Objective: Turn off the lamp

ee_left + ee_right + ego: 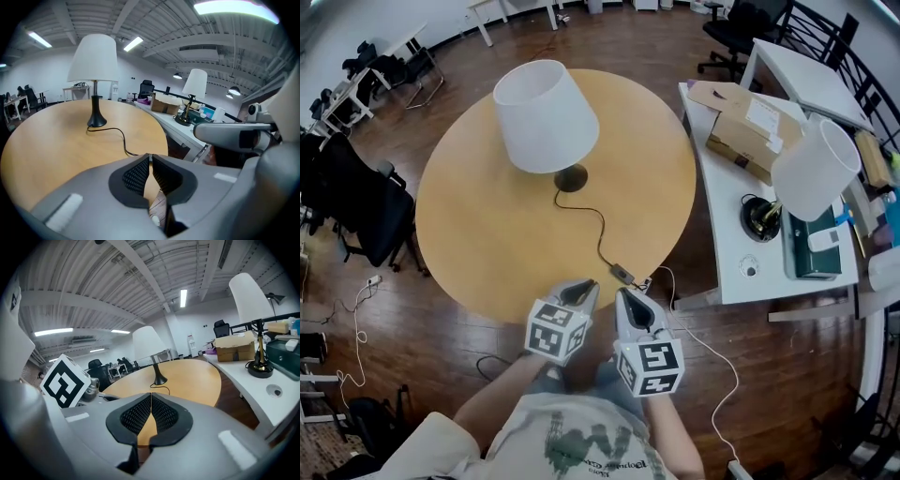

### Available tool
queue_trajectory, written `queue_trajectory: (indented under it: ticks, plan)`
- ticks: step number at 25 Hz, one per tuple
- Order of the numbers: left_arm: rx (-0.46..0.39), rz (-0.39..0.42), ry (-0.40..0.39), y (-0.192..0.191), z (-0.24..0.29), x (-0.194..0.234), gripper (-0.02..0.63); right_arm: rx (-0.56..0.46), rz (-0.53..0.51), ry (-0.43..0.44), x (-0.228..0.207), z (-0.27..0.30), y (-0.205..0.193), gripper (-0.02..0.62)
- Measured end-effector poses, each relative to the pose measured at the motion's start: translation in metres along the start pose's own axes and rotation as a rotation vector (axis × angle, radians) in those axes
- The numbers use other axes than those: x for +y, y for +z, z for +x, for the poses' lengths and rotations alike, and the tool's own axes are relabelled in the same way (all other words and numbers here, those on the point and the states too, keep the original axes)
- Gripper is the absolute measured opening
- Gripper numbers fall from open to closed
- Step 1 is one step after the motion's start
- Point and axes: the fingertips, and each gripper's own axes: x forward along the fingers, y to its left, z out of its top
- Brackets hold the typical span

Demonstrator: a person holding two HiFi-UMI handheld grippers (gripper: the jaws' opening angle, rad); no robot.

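Note:
The lamp (546, 114) with a white shade and a black foot stands on the far half of the round wooden table (478, 225). Its shade shows no glow. Its black cord (598, 225) runs towards me to an inline switch (622, 275) near the table's front edge. My left gripper (581, 290) hovers just left of the switch, clear of it, and its jaws are closed with nothing between them (150, 157). My right gripper (629, 296) is close beside it, just short of the switch, shut and empty (151, 395). Both gripper views look across the table at the lamp (93, 58) (149, 344).
A white desk (727, 234) adjoins the table on the right, carrying a second white-shaded lamp (814, 169), a cardboard box (748, 127) and a green case (811, 246). Black office chairs (356, 202) stand at the left. A white cable (712, 352) trails over the wooden floor.

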Motion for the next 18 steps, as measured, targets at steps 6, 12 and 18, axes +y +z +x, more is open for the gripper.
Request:
queue_trajectory:
  ticks: [6, 12, 18]
  plan:
    - [-0.132, -0.029, -0.026, 0.004, -0.057, 0.012, 0.015, -0.019, -0.029, -0.035, 0.055, -0.004, -0.003, 0.001]
    - [-0.246, -0.018, -0.004, -0.002, -0.124, 0.035, 0.0, -0.014, -0.097, -0.05, 0.118, -0.011, -0.005, 0.0]
    - [-0.32, -0.041, -0.03, -0.017, -0.179, 0.041, 0.0, -0.046, -0.131, -0.073, 0.17, -0.032, -0.007, 0.0]
